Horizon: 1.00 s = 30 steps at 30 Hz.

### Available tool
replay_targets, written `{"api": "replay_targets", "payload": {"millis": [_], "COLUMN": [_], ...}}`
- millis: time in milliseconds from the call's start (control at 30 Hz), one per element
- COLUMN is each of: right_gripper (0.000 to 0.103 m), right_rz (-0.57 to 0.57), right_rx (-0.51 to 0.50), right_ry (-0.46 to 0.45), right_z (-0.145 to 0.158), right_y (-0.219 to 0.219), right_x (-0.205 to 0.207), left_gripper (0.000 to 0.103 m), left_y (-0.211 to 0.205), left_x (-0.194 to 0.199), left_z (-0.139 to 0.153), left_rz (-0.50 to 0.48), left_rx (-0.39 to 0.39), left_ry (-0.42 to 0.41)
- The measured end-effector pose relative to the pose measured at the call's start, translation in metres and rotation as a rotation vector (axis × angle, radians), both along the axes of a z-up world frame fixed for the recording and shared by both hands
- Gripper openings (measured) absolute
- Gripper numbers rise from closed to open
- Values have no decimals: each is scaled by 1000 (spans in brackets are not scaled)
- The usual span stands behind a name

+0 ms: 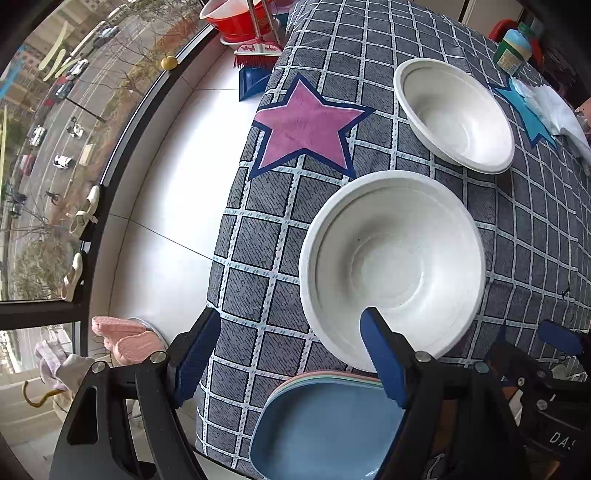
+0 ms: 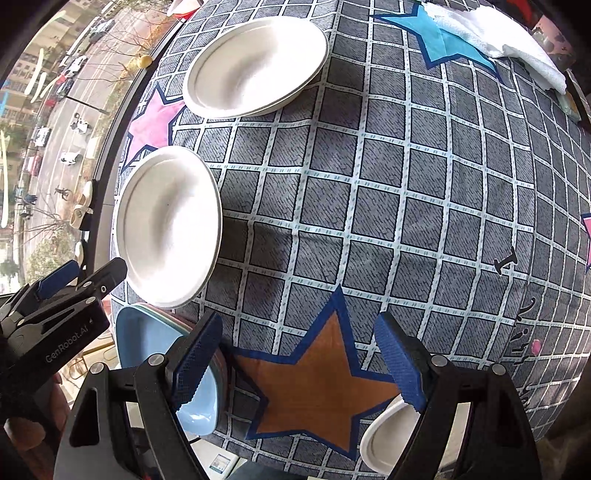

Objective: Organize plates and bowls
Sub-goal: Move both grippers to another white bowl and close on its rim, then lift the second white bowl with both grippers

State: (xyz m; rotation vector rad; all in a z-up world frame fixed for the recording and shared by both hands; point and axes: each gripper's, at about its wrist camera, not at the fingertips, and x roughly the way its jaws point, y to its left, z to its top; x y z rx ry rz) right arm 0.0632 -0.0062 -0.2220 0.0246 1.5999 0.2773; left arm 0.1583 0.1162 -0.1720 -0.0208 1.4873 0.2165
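Observation:
Two white bowls sit on the checked tablecloth: a near one (image 1: 391, 266) (image 2: 170, 225) and a far one (image 1: 454, 114) (image 2: 255, 66). A stack of pastel plates with a blue one on top (image 1: 328, 428) (image 2: 147, 354) lies at the table's near edge. A third white dish (image 2: 388, 439) shows at the near right edge. My left gripper (image 1: 291, 354) is open above the blue plate, its right finger over the near bowl's rim. My right gripper (image 2: 299, 358) is open over an orange star, holding nothing.
A green-labelled bottle (image 1: 513, 48) and a white cloth (image 1: 550, 107) (image 2: 498, 40) lie at the table's far side. The table's left edge (image 1: 221, 258) drops to a white floor beside a window. A red basin and broom (image 1: 255, 33) stand on the floor.

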Motion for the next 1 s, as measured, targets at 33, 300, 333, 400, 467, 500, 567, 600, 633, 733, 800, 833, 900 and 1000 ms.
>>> {"api": "replay_targets", "payload": {"millis": [33,300,333,400,467,500,567,600,633,733,800,833,900,1000], "right_gripper": [85,85,85,85,85,82,75,71,63,39,31,27,22,22], "right_rz": [6,50,52,50,45,39,24,19,15,13,10,7,0,-29], "right_rx": [-1,-29,-34,-43,-41,-25,22,48,78,139,154,156,154,155], "right_ry": [4,32,32,30,40,46,61,67,74,94,103,104,110,131], "right_z": [-5,-32,-34,-38,-43,-44,-45,-45,-44,-42,-44,-45,-46,-47], "right_y": [6,43,46,49,50,49,44,43,40,43,46,45,44,19], "right_x": [4,22,24,26,29,30,32,33,34,34,35,35,33,30], "left_gripper": [81,81,81,81,80,77,61,57,48,45,45,43,42,42], "left_y": [1,6,6,4,2,0,-6,-9,-13,-24,-29,-31,-40,-55], "left_x": [3,26,28,31,33,34,35,36,37,38,39,38,36,31], "left_z": [-4,-34,-37,-44,-47,-48,-47,-47,-47,-44,-44,-44,-44,-44], "left_rz": [-4,-15,-16,-24,-31,-35,-47,-57,-70,-100,-102,-103,-115,-152], "left_rx": [0,-3,0,0,-5,-10,-29,-32,-33,-6,-10,-16,-23,-31], "left_ry": [2,56,61,70,73,71,72,74,75,66,69,74,81,88]}}
